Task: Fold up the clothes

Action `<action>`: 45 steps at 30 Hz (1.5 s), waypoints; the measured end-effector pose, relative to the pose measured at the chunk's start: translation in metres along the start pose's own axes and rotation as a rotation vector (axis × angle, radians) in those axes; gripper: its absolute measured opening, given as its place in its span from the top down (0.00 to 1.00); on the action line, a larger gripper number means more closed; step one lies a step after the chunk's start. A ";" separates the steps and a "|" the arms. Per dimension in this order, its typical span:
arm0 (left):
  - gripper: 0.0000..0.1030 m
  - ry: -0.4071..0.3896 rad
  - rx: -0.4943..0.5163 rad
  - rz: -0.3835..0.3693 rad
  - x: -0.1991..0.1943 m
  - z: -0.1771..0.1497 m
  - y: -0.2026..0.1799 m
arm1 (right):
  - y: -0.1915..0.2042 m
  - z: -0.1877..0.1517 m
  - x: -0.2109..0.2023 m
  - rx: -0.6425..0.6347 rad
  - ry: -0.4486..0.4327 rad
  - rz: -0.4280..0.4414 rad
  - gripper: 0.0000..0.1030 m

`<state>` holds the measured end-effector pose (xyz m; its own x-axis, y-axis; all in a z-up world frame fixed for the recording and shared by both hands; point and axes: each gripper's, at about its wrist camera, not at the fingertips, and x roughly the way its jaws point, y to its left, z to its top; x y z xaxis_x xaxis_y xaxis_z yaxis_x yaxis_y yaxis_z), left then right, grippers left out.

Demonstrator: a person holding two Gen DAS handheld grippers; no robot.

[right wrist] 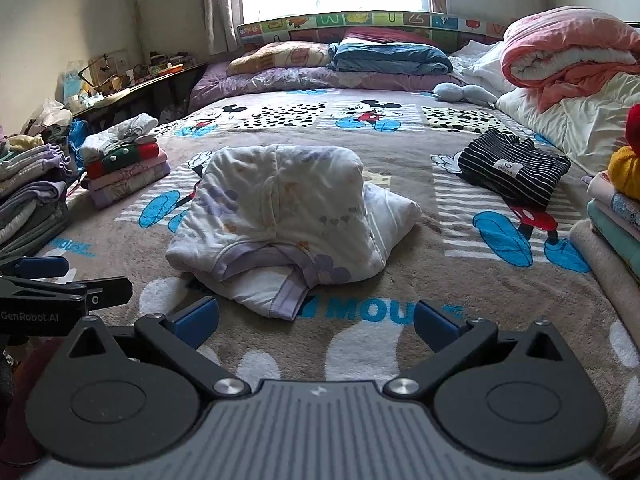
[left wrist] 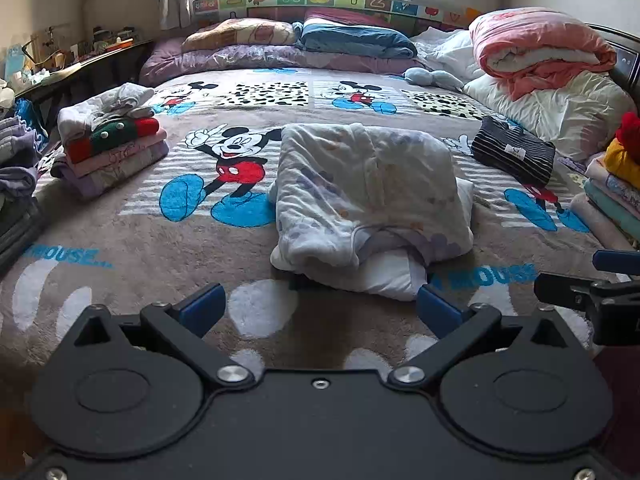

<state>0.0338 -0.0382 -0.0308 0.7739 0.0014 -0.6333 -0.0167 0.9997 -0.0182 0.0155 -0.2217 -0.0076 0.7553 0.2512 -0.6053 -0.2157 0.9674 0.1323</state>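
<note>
1. White quilted cloth with pale purple and orange prints, the garment (left wrist: 372, 200) lay in the middle of the bed, folded into a thick, rather lumpy bundle on the grey cartoon-mouse blanket (left wrist: 140, 264).
2. The left gripper (left wrist: 320, 308) hovered just short of the bundle's near edge, its blue-padded jaws spread wide and holding nothing. The right gripper (right wrist: 316, 324) was beside it in the same state, jaws wide apart and empty, near the purple-trimmed hem.
3. Much folding looked done. A neat stack of folded clothes (left wrist: 112, 148) sat at the left of the bed, a folded black striped top (left wrist: 514, 152) lay at the right, and another folded pile (left wrist: 612, 196) stood at the right edge.
4. What was left, by my judgement: this bundle seemed folded but untidy, so it probably needed a last neatening or moving onto a stack. A heap of grey and lilac clothes (right wrist: 28, 204) off the left side may yet have needed folding; I could not tell.
5. Open blanket surrounded the bundle on every side, with the stacks well apart from it, so both grippers had free room. The bed's near edge lay below both cameras' view.
</note>
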 end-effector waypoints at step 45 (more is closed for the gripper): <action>0.37 -0.183 0.794 0.204 0.118 -0.041 -0.024 | 0.018 -0.050 0.145 -1.037 -0.173 -0.183 0.02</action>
<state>0.0990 -0.0626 -0.1368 0.8957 0.1192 -0.4283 0.2303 0.6996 0.6764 0.0899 -0.1699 -0.1323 0.8894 0.1847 -0.4181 -0.4502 0.5125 -0.7312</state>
